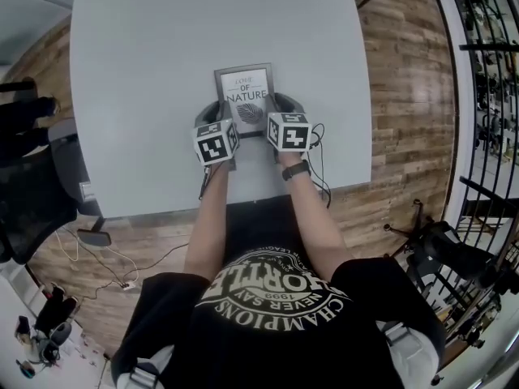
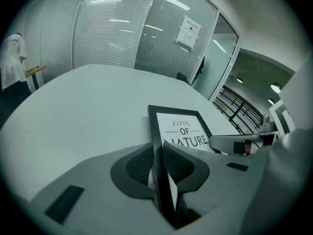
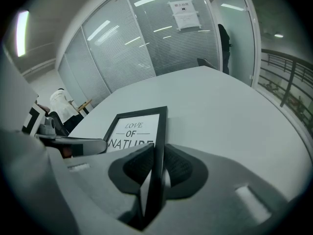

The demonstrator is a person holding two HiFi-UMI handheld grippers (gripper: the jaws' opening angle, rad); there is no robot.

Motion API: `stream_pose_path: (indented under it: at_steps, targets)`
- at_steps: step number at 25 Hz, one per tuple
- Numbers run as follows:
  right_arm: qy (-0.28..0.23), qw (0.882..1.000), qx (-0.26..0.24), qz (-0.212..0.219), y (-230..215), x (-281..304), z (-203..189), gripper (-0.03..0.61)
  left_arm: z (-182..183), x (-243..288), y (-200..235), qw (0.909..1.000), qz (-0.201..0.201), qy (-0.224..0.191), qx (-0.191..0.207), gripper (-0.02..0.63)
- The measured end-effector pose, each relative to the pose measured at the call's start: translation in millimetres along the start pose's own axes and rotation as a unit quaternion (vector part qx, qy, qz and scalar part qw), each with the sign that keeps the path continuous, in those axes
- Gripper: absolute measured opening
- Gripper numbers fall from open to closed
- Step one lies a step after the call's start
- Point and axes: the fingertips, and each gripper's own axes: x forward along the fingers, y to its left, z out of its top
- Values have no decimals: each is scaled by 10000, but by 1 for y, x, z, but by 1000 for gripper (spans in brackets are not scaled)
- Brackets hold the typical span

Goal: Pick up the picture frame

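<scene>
Forearms reach forward, angled down. Left gripper (image 1: 216, 115) and right gripper (image 1: 283, 109) clamp picture frame (image 1: 245, 87) side edges.

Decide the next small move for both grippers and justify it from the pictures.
Probably lift both together, evenly: the left gripper and right gripper each have jaws shut on a side edge of the picture frame, which appears to rest on the table.

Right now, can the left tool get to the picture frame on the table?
Yes, it looks that way: the left tool is right on the picture frame, with its jaws closed on the frame's left edge. Nothing stands in the way.
</scene>
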Motion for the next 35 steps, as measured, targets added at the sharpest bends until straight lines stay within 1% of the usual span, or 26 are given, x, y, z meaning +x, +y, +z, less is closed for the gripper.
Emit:
stream_pose_path:
  at_steps: [5, 9, 14, 17, 21, 26, 30, 35]
  targets:
    - [-252, 9996, -147, 16, 19, -24, 14, 64, 14, -32, 0, 9996, -13, -269, 77, 67]
    - [-587, 9979, -253, 38, 31, -46, 34, 64, 32, -57, -7, 9980, -51, -606, 148, 67]
    - [-1074, 9938, -233, 138, 50, -83, 61, 64, 60, -99, -15, 9930, -138, -1143, 268, 67]
    - [-1442, 9887, -360, 177, 64, -118, 80, 64, 77, -132, -25, 9881, -192, -1487, 342, 67]
    - [-2014, 9782, -456, 223, 73, -163, 113, 64, 110, -173, -47, 9780, -242, -1996, 548, 67]
    - [-2520, 9666, -412, 235, 87, -213, 139, 64, 137, -223, -69, 9635, -274, -2543, 789, 67]
    - [-2916, 9546, -532, 292, 107, -253, 153, 66, 151, -268, -77, 9500, -293, -2973, 906, 67]
    - [-3393, 9377, -661, 346, 128, -298, 168, 66, 165, -314, -87, 9343, -334, -3405, 997, 67]
